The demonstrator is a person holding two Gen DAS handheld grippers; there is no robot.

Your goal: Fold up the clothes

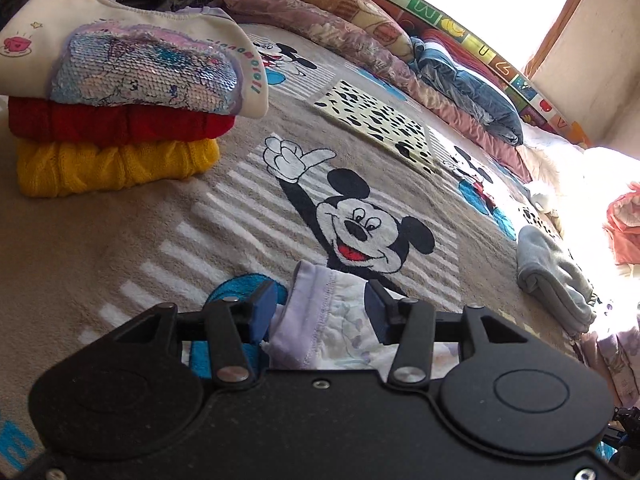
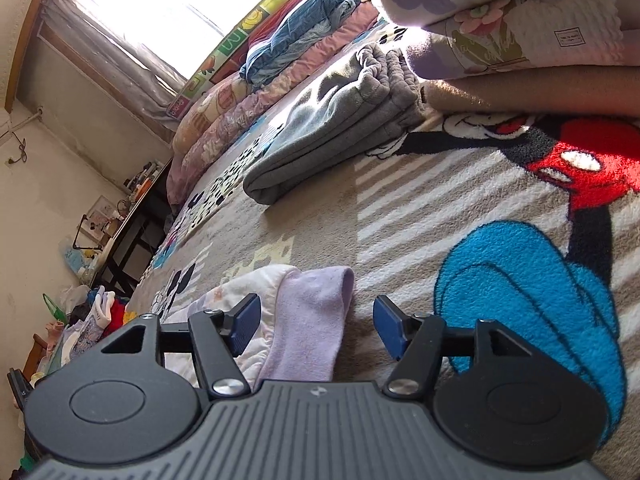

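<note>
A small white garment with lilac trim lies on the Mickey Mouse blanket. It sits slack between the blue pads of my left gripper, which is open. In the right wrist view the lilac cuff of the same garment lies between the pads of my right gripper. That gripper is open too, and the cuff stays apart from the right pad. Much of the garment is hidden under both gripper bodies.
A folded stack stands at the left: a sequinned white sweatshirt on a red knit on a yellow knit. Folded grey clothes lie further along the bed, beside another stack. Rolled quilts line the wall.
</note>
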